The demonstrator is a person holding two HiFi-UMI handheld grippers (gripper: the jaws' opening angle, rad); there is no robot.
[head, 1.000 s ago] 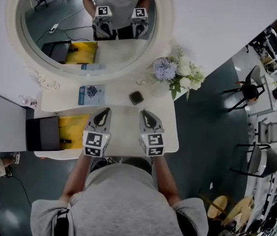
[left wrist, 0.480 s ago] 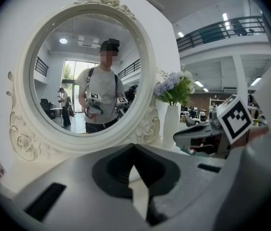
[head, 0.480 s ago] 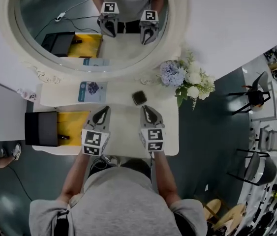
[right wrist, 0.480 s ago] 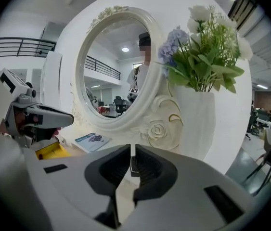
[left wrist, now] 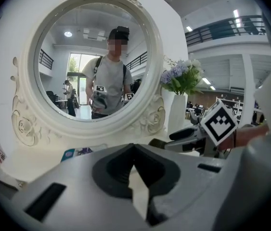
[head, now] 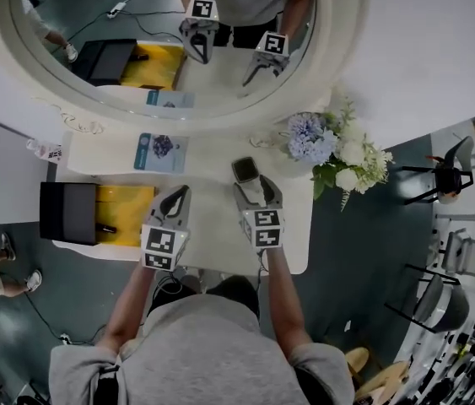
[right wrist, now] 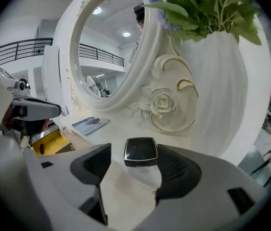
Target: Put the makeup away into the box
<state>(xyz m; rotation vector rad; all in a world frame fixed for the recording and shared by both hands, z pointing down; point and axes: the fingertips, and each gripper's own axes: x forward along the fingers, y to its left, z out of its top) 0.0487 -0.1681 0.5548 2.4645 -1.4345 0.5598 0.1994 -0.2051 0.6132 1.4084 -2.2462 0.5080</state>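
Holding the right gripper (head: 250,184) low over the surface (head: 212,222), jaws spread wide, having just been opening, with the black compact (right wrist: 140,150) sitting between their tips, unclamped. Carrying the left gripper (head: 178,194) with jaws pressed together on nothing, the open yellow-lined box (head: 123,205) lying off to their left.

Glossy black compact (right wrist: 140,151), matt white tabletop (head: 212,213) (smooth)

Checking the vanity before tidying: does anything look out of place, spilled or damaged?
Nothing is spilled, tipped or damaged. Only the black compact and the blue packet stand out: both lie flat on the tabletop, outside the open box at its left edge.
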